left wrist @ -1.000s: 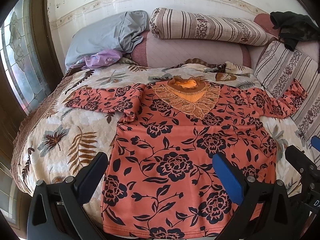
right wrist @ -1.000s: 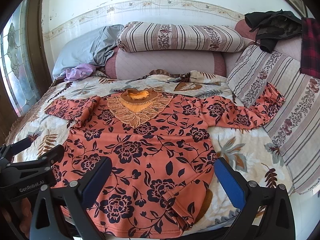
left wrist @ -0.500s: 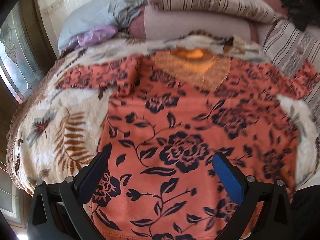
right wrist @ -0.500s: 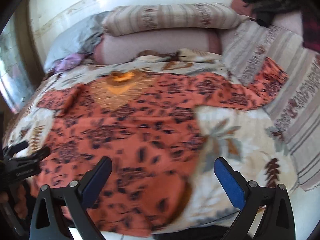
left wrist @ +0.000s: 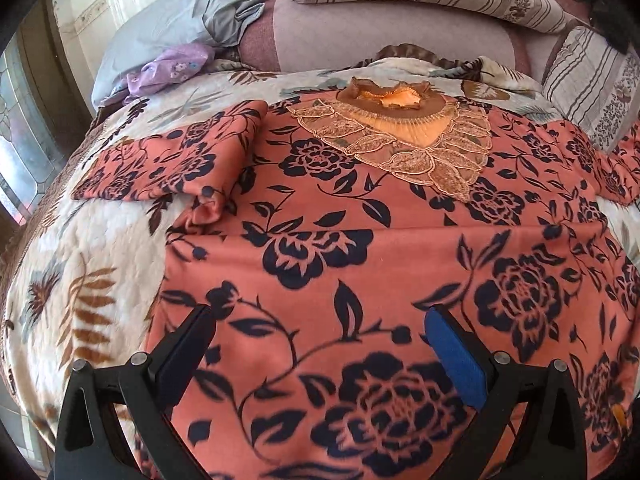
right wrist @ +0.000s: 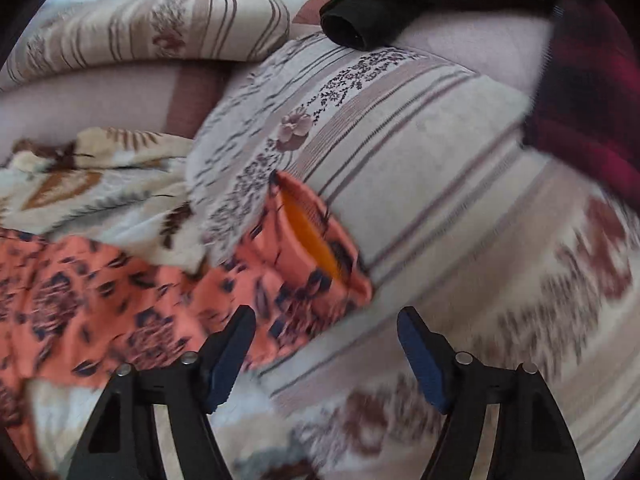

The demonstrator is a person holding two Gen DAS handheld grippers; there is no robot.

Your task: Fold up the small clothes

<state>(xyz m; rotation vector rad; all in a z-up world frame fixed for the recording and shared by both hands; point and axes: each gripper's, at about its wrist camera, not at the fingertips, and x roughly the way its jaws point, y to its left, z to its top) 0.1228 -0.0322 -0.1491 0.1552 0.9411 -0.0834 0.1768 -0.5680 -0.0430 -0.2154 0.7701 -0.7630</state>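
The floral top lies flat on the bedspread. Its far sleeve cuff sits at frame centre, just above the right gripper, whose jaws are closing on nothing. The left gripper hovers released over the hem.

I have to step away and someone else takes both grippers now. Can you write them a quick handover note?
Left gripper: open, low over the orange floral top, holding nothing.
Right gripper: empty, jaws closing, aimed at the sleeve cuff resting against the striped cushion.
The top lies spread flat on the quilt, collar away from you; the other sleeve already lies doubled back.
Left to do: fold this sleeve in, then fold the body.
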